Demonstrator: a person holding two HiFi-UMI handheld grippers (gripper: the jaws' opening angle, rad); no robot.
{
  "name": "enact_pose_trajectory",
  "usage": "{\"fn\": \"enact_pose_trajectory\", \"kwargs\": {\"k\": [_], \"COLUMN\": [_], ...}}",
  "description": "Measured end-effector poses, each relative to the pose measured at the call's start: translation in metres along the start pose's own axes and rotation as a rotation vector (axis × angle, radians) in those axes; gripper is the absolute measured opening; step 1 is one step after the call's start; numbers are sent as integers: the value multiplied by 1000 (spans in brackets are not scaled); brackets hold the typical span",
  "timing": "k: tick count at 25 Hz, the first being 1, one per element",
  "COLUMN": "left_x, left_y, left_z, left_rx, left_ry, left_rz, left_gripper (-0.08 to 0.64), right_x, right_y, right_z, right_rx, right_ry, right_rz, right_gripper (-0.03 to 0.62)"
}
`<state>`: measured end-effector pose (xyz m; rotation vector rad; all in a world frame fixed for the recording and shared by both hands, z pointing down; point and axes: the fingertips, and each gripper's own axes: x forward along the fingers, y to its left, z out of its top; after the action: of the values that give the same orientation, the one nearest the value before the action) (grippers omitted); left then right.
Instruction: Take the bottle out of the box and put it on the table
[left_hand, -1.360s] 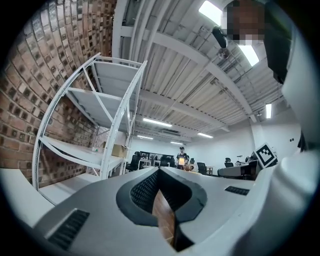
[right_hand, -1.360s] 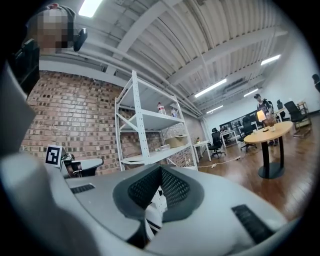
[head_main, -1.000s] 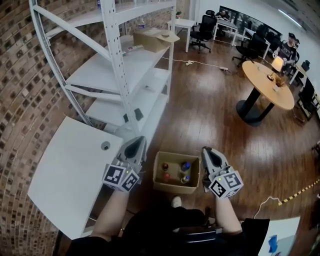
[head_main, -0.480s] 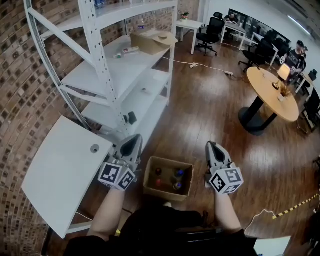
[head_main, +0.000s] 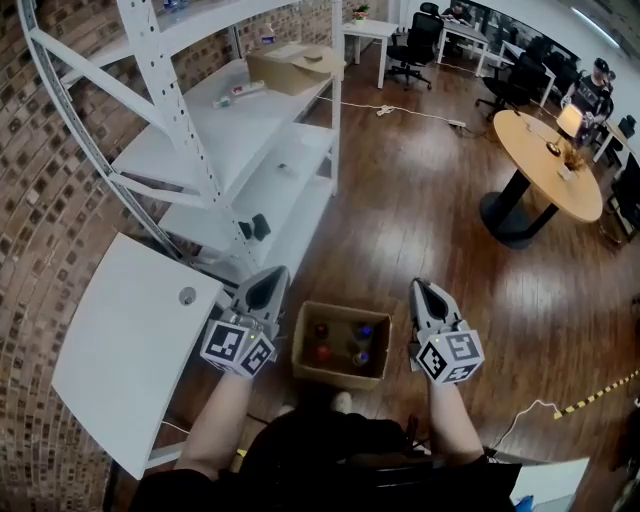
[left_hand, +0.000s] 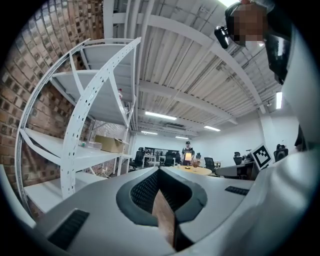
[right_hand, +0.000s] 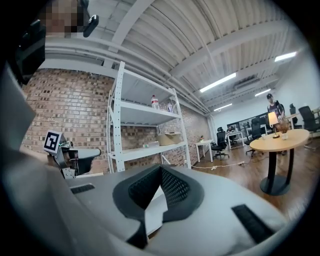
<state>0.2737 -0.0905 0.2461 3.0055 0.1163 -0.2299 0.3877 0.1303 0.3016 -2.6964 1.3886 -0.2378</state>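
Note:
An open cardboard box (head_main: 336, 376) stands on the wooden floor just in front of me. Several bottles stand upright in it, among them one with a red cap (head_main: 322, 352) and one with a blue cap (head_main: 364, 329). My left gripper (head_main: 274, 274) hovers at the box's left side and my right gripper (head_main: 420, 288) at its right side. Both are above the floor and point away from me, with jaws together and nothing in them. The left gripper view (left_hand: 159, 169) and right gripper view (right_hand: 161, 167) look out level across the room, so the box is hidden there. The white table (head_main: 120, 350) is at my left.
A white metal shelf rack (head_main: 225, 150) rises beyond the table, with a cardboard carton (head_main: 295, 65) on one shelf. A round wooden table (head_main: 550, 150), office chairs and a person (head_main: 597, 90) are far right. Striped tape (head_main: 600, 392) crosses the floor at right.
The head view has shifted, so the rack and white table have slid in the picture. Both grippers have moved with me and still flank the box, jaws together.

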Motion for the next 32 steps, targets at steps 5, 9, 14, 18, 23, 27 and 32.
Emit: {"fn": "enact_pose_trajectory", "kwargs": {"k": [5, 9, 14, 18, 23, 27, 32], "left_x": [-7, -23, -43, -49, -52, -56, -58], "left_y": [11, 28, 31, 31, 27, 21, 16], "left_z": [-33, -74, -120, -146, -178, -205, -230], "left_rx": [-43, -96, -164, -181, -159, -171, -181], "left_ry": [75, 159, 244, 299, 397, 448, 487], "left_rz": [4, 32, 33, 14, -24, -72, -100], "left_gripper": [0, 0, 0, 0, 0, 0, 0], "right_x": [-3, -6, -23, -31, -31, -31, -33], "right_y": [4, 8, 14, 20, 27, 33, 32], "right_z": [-37, -79, -128, -159, -193, -224, -246], "right_rx": [13, 51, 86, 114, 106, 102, 120], "right_ry": [75, 159, 251, 303, 353, 408, 432], "right_rz": [-34, -60, -106, -128, -154, -165, -169], "right_gripper": [5, 5, 5, 5, 5, 5, 5]}}
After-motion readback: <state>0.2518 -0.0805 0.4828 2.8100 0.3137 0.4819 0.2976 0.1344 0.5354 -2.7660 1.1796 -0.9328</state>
